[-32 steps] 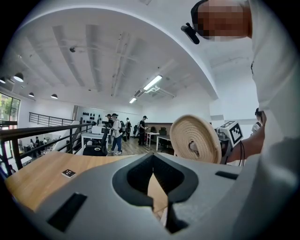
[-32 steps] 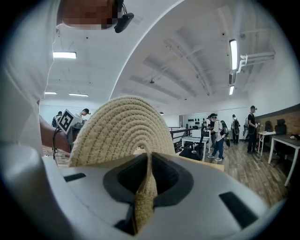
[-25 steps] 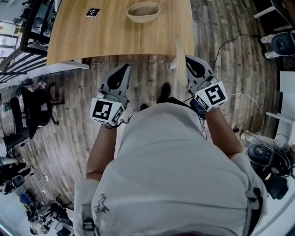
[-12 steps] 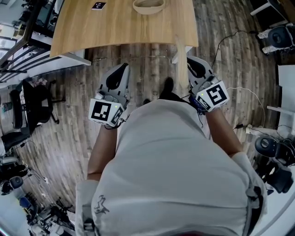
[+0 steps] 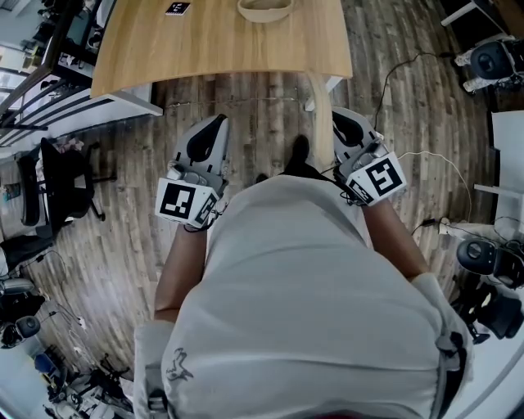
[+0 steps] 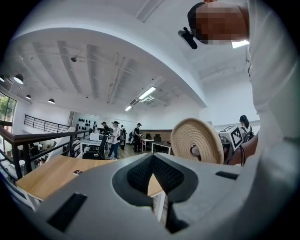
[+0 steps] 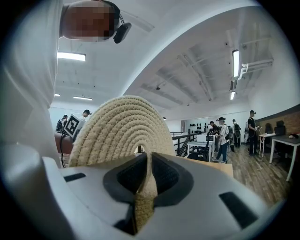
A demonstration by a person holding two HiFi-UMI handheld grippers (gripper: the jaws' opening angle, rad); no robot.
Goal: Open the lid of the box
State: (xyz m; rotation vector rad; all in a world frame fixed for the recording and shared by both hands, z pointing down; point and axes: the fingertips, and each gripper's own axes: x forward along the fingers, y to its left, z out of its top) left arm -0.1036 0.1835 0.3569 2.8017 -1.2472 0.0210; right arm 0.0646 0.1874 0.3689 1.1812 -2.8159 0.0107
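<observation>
Grips the lid (image 7: 122, 136) by its rim in the right gripper (image 7: 148, 163), on edge, out past the table's (image 5: 205, 49) near edge. Holds the left gripper (image 6: 152, 165) clenched, empty. Shows the box (image 5: 264, 10) open, well back from that edge.

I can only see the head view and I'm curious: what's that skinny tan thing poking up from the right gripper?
Observer: It's a round woven lid, edge-on to you. The right gripper view shows its coiled rope face.
Operator: Is it really being held?
Observer: Yes. The right gripper has its fingers shut on the lid's rim.
Operator: What about the left one?
Observer: The left gripper has its fingers closed together with nothing between them.
</observation>
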